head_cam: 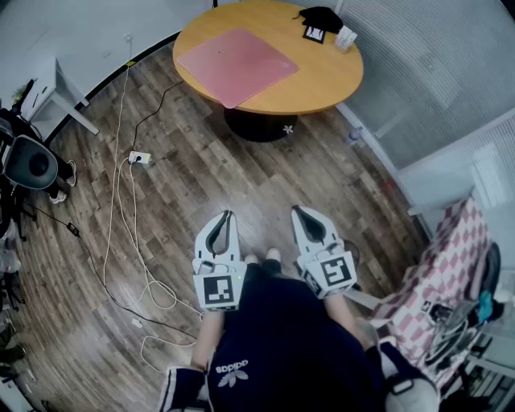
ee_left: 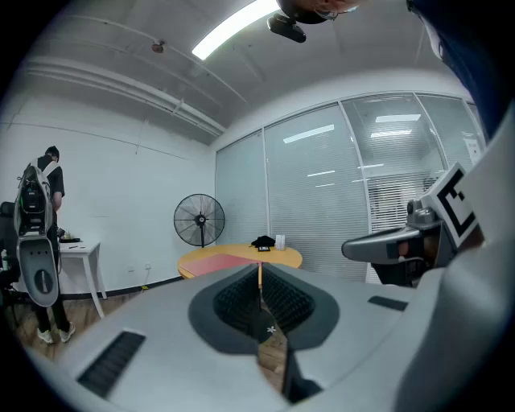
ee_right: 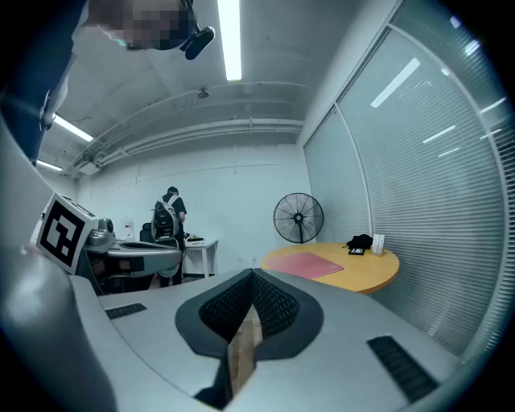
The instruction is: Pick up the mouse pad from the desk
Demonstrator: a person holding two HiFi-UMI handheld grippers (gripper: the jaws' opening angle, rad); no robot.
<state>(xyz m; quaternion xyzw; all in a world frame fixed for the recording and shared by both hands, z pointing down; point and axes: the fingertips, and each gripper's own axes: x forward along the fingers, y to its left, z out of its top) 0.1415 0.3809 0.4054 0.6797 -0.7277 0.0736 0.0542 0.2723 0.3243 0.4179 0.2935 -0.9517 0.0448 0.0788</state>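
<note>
A pink mouse pad (head_cam: 236, 64) lies flat on a round wooden desk (head_cam: 322, 80) at the top of the head view; it also shows as the pink mouse pad (ee_right: 311, 264) far off in the right gripper view and as a thin pink strip (ee_left: 221, 257) in the left gripper view. Both grippers are held close to the person's body, well short of the desk. My left gripper (head_cam: 228, 216) is shut with nothing in it. My right gripper (head_cam: 297, 211) is shut too and holds nothing.
A black pouch (head_cam: 322, 18) and a small white box (head_cam: 347, 38) sit at the desk's far edge. White cables and a power strip (head_cam: 139, 158) trail over the wood floor at the left. A standing fan (ee_right: 298, 218) is behind the desk. A person (ee_right: 170, 216) stands by a white table.
</note>
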